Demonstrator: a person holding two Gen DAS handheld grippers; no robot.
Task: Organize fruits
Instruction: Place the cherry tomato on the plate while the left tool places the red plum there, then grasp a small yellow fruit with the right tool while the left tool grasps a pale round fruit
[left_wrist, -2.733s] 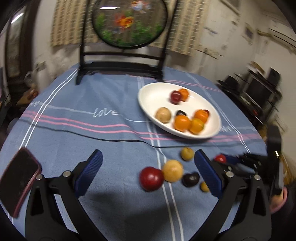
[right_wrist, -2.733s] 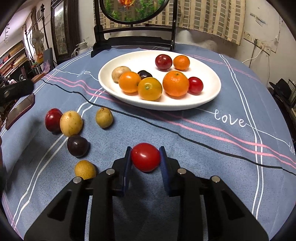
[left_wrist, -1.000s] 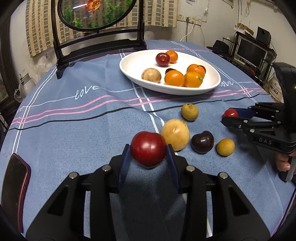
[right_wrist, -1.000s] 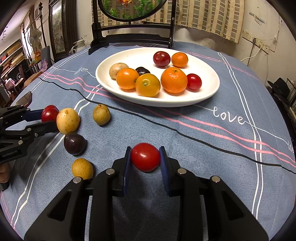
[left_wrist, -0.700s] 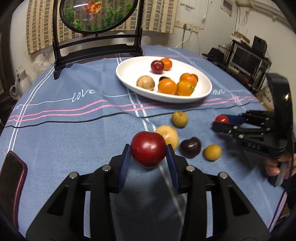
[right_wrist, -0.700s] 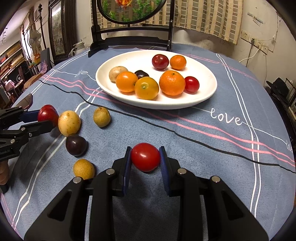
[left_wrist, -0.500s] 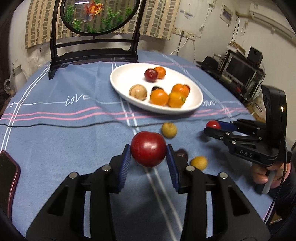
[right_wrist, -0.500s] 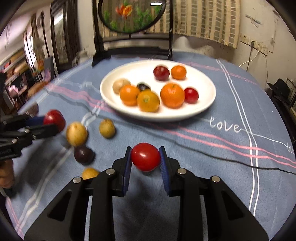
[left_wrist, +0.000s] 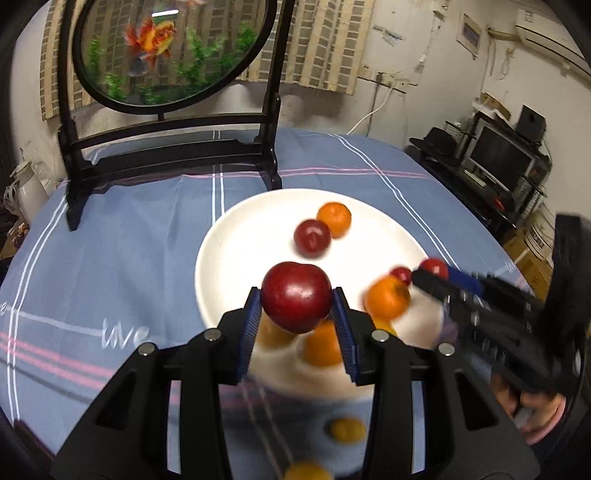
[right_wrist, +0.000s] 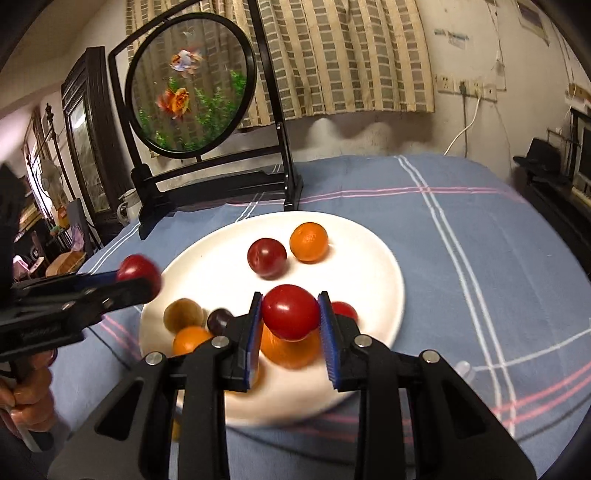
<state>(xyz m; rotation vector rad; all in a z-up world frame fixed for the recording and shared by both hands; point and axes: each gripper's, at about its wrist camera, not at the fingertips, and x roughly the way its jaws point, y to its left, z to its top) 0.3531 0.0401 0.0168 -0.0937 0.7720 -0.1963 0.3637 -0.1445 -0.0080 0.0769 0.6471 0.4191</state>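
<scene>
My left gripper (left_wrist: 296, 297) is shut on a dark red plum (left_wrist: 295, 295) and holds it in the air over the near part of the white plate (left_wrist: 251, 229). My right gripper (right_wrist: 290, 313) is shut on a bright red tomato (right_wrist: 290, 311), also raised over the plate (right_wrist: 373, 269). The plate holds a plum (right_wrist: 266, 257), oranges (right_wrist: 308, 236), a brown fruit (right_wrist: 181, 314) and a dark fruit (right_wrist: 219, 319). The right gripper shows in the left wrist view (left_wrist: 432, 271); the left gripper shows in the right wrist view (right_wrist: 138, 275).
A round fish picture on a black stand (left_wrist: 170, 147) stands behind the plate on the blue striped cloth (right_wrist: 480, 236). Two yellow fruits (left_wrist: 347, 430) lie on the cloth in front of the plate. Shelves and a screen (left_wrist: 498, 158) stand at the right.
Both grippers have lifted and moved forward with their fruit, from above the cloth to over the plate. They have also come closer together.
</scene>
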